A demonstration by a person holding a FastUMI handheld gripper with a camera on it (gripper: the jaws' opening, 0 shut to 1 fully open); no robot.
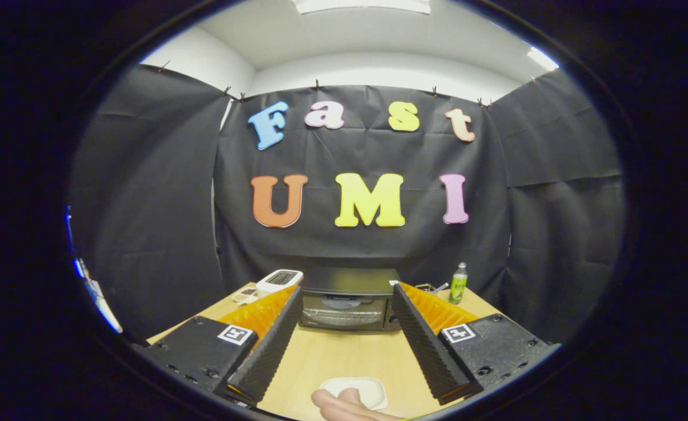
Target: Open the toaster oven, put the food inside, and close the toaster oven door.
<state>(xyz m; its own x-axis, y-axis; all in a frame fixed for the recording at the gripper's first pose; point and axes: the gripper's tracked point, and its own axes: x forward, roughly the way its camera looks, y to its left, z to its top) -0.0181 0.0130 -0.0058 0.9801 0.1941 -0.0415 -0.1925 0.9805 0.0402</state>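
- Upper left of the table: white remote-like device (278, 280), just beside the left finger's far end.
- Centre: black toaster oven (349, 299), door shut, glass front squarely facing, dead ahead beyond the fingertips, well apart from them.
- Gripper (346, 299) spread wide, holding nothing.
- Bottom centre: pale food (344, 403) on white plate (373, 389), between the fingers, nearer than the oven.
- Right: green bottle (458, 283).

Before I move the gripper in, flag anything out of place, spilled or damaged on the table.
Nothing stands out. The toaster oven sits square beyond the open gripper with its door shut, the green bottle stands upright beside it, and the white plate with the food lies flat.
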